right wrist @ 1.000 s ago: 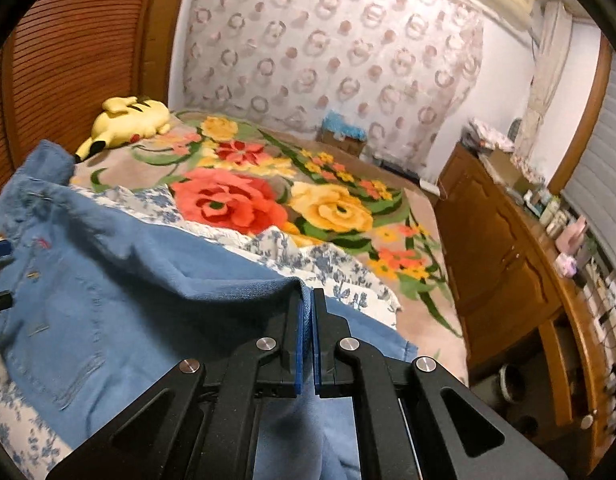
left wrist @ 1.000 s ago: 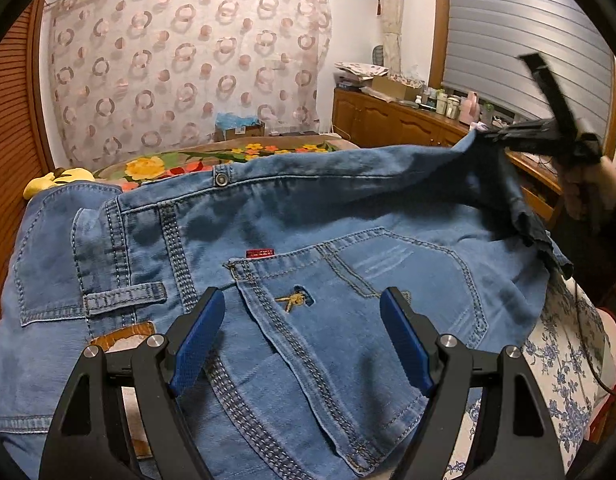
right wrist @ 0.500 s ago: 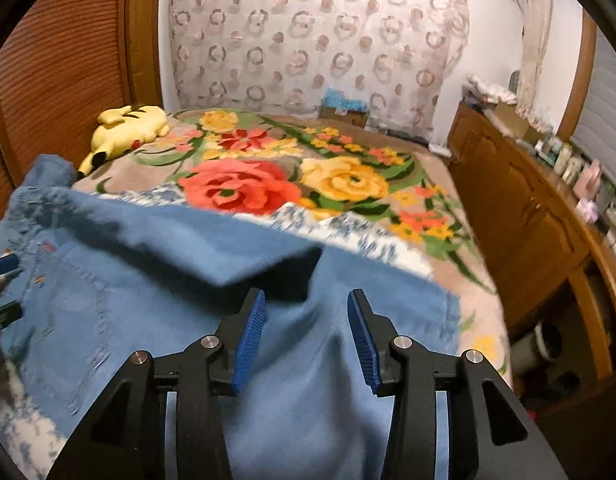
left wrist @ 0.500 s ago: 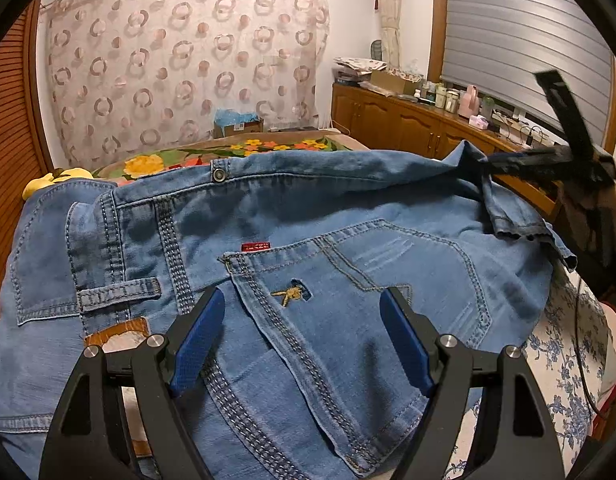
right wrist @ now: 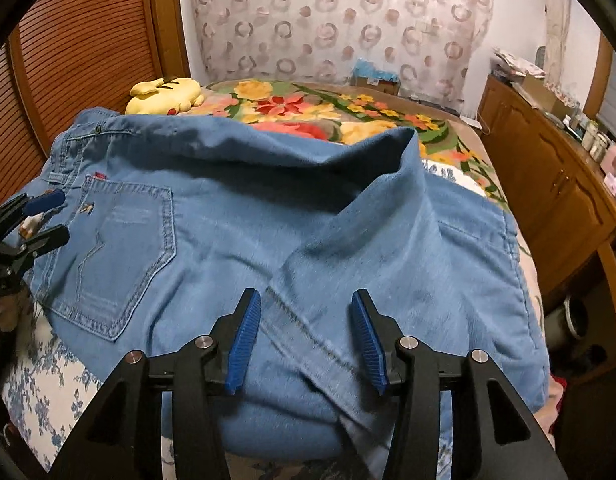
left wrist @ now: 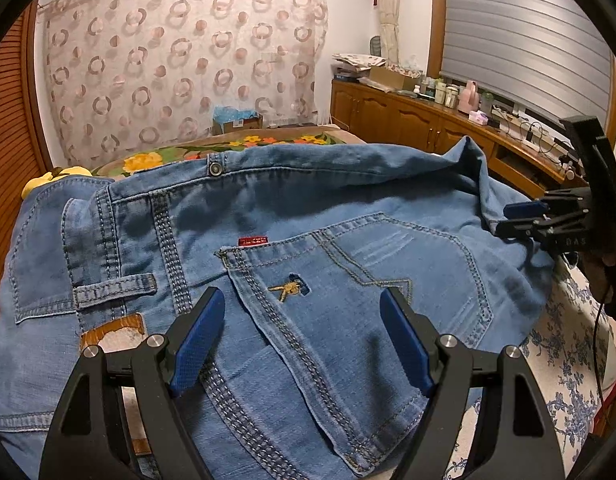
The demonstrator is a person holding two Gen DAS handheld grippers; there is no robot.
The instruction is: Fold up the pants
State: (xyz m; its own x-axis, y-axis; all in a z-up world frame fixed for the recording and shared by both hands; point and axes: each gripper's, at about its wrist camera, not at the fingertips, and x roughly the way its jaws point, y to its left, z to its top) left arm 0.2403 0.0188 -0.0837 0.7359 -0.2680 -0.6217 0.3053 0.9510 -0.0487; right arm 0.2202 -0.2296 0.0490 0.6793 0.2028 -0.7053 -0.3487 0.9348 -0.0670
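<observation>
Right gripper hangs with its blue-padded jaws spread wide and nothing between them, poised just over the light blue denim pants, and the left gripper is equally agape and empty above the stitched back pocket. The pants lie spread on the bed, long axis running from the waistband at the left gripper across to the turned-over leg under the right one. That raised fold of leg sits just beyond the right gripper, so the right hand looks nearer for the next grab. Out from the pants: a blue-and-white floral sheet beneath, a bright flowered bedspread beyond, a yellow plush toy past the waistband, and a wooden cabinet off the leg end. Nothing blocks either gripper.
</observation>
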